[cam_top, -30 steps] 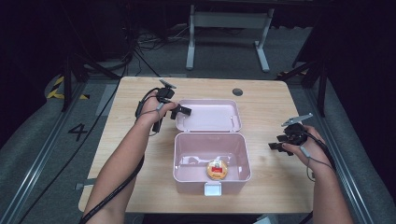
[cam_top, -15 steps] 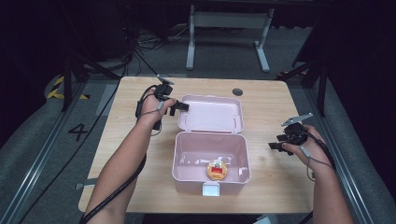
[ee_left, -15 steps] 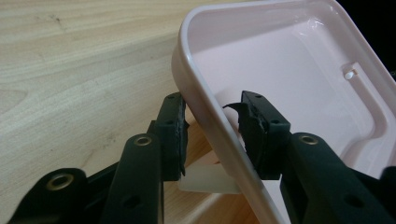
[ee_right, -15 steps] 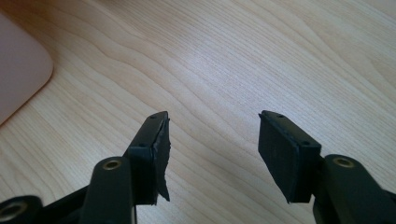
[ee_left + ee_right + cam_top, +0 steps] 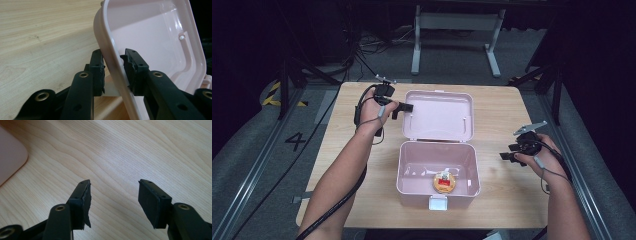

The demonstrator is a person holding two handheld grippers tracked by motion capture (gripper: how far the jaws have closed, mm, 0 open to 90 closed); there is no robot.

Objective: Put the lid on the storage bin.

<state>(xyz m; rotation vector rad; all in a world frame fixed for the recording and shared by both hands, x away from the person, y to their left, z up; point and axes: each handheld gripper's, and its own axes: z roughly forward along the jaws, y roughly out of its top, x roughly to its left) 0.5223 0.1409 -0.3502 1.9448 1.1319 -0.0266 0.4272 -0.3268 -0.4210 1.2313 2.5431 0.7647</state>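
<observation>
Here, glossy pink lid (image 5: 150,37), rounded rim.

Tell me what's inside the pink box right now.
Inside the pink box sits one small round orange item with something red and white on top. The near wall hides the floor just behind it.

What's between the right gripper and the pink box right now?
Nothing: in the high view, bare wooden table separates the right gripper from the pink box. The right gripper view shows bare wood between its open fingers.
</observation>
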